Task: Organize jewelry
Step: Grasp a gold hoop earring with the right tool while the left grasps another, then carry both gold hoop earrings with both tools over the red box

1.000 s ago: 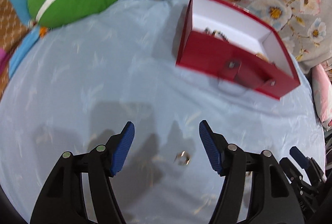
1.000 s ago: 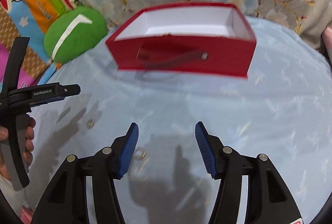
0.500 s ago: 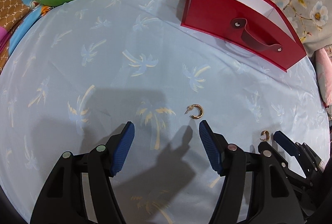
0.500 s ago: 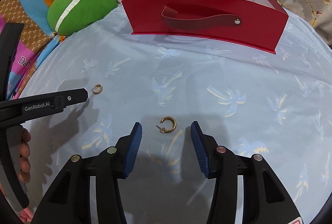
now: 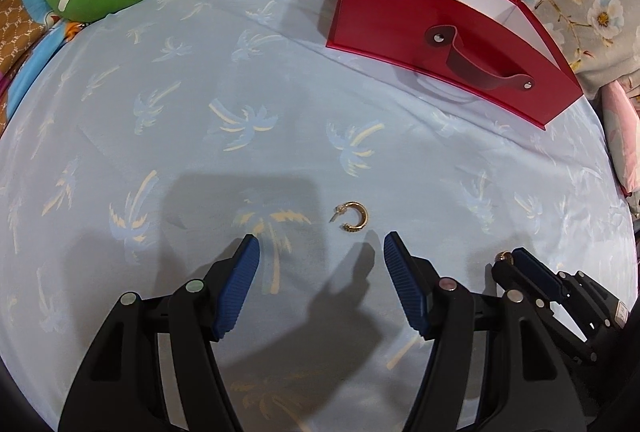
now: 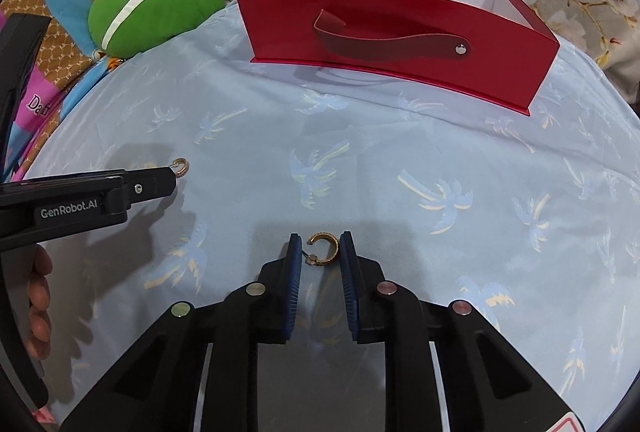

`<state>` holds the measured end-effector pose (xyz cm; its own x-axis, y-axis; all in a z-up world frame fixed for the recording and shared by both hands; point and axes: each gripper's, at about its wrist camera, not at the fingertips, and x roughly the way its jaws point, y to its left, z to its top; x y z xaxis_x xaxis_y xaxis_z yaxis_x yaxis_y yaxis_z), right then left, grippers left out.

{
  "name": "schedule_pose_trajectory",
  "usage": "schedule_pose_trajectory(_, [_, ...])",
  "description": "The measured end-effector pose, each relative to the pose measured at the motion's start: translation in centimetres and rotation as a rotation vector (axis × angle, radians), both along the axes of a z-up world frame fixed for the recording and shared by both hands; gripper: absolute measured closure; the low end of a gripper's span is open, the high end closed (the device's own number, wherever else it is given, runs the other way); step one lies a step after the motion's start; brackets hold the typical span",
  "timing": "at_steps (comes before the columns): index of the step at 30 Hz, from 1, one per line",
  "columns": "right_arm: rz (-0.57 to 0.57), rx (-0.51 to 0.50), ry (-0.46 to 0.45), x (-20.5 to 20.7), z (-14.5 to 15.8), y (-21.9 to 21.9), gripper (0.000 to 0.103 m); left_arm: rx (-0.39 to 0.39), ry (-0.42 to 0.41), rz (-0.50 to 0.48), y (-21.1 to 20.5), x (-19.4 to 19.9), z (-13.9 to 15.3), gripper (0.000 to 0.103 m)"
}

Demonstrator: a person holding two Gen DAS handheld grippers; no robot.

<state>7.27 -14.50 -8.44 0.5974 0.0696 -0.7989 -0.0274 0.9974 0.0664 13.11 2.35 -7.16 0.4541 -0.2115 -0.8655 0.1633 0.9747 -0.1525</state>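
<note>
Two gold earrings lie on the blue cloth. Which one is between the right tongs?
The earring between the right tongs is this one, as they close. The other earring lies free ahead of the open left tongs.

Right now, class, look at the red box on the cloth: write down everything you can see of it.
The red box is a long, open-topped rectangular box that looks like glossy card, red outside and white inside. A dark red strap handle crosses its near wall, held by metal studs. It stands upright at the far edge of the pale blue palm-print cloth, beyond both earrings. Neither gripper touches it. Its contents cannot be seen.
</note>
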Motion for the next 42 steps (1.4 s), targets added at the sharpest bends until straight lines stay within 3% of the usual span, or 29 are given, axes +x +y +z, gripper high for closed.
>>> schedule_pose_trajectory(9, [-0.056,0.024,-0.009,-0.8,1.5,-1.9,0.085,0.022,-0.025,-0.018,-1.6,0.6,-0.1,0.043])
schedule_pose_trajectory(15, [-0.092,0.035,-0.01,-1.2,1.9,-3.2,0.085,0.095,-0.067,-0.027,-2.5,0.6,-0.1,0.065])
schedule_pose_trajectory(17, [-0.096,0.038,-0.011,-1.2,2.0,-3.3,0.085,0.108,-0.075,-0.028,-2.5,0.6,-0.1,0.078])
schedule_pose_trajectory(19, [-0.098,0.04,-0.01,-1.3,1.9,-3.4,0.085,0.102,-0.073,-0.022,-2.2,0.8,-0.1,0.083])
schedule_pose_trajectory(27, [-0.102,0.049,-0.033,-1.7,2.8,-3.6,0.085,-0.001,-0.048,-0.018,-0.8,0.4,1.0,0.084])
schedule_pose_trajectory(42, [-0.095,0.063,-0.179,-2.5,9.4,-4.4,0.085,-0.097,-0.19,-0.036,0.0,-1.4,9.2,0.084])
